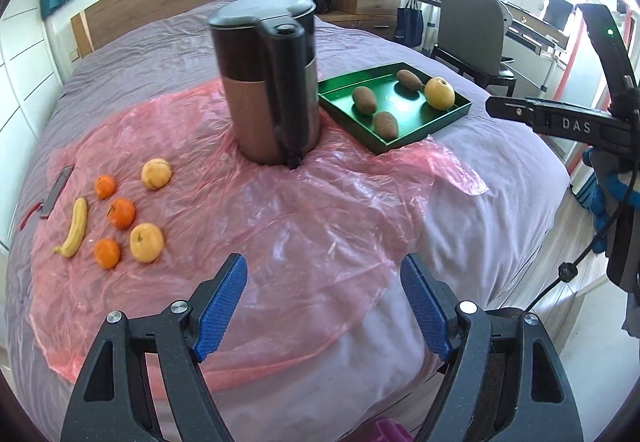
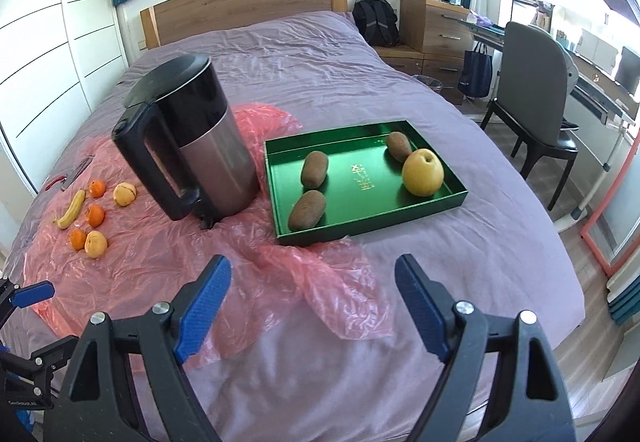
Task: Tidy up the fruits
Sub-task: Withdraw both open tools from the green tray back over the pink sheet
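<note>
On the pink plastic sheet (image 1: 304,210) at the left lie a banana (image 1: 74,228), three oranges (image 1: 121,213) and two yellow pears (image 1: 147,242). The same group shows small in the right wrist view, around the banana (image 2: 72,214). A green tray (image 2: 360,202) on the bed holds three kiwis (image 2: 315,169) and a yellow pear (image 2: 423,172); the tray (image 1: 400,102) is also in the left wrist view. My left gripper (image 1: 324,274) hangs open and empty over the sheet. My right gripper (image 2: 312,278) is open and empty in front of the tray.
A tall steel and black kettle (image 1: 268,82) stands between the loose fruit and the tray. A flat grey object (image 1: 58,192) lies at the sheet's left edge. The bed edge drops off on the right, with a chair (image 2: 536,102) and desk beyond.
</note>
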Tool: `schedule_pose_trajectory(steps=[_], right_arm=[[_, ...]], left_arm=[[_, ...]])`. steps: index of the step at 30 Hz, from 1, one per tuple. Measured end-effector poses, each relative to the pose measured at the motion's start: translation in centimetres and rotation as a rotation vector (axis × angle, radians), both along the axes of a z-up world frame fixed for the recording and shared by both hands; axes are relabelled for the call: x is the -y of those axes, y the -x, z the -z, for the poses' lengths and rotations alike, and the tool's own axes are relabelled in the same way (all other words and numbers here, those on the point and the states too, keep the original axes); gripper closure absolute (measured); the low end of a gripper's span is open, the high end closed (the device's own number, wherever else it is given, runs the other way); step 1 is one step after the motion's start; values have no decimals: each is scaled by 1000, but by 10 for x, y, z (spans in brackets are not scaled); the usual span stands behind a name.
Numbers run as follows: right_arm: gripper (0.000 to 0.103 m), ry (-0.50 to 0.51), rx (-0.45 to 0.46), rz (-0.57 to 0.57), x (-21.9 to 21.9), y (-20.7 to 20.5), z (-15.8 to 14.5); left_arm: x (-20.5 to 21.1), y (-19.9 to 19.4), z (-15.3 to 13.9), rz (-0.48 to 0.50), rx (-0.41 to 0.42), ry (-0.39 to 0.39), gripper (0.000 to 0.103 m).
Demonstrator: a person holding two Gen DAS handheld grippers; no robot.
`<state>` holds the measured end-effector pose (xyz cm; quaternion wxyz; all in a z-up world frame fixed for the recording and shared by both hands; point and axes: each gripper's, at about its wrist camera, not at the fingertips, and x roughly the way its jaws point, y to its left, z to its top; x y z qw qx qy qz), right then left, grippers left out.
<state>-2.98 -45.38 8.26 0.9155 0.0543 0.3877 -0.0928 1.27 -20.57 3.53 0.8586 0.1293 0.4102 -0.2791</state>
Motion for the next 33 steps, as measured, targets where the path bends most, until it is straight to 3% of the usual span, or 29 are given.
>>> schedule_pose_trajectory(steps=[18, 33], right_arm=[[0, -34, -60, -214, -121, -9, 33], [0, -40, -91, -383, -209, -37, 54]], left_arm=[[-109, -21, 13, -172, -12, 38, 28], [-202, -61, 46, -340, -59, 86, 28]])
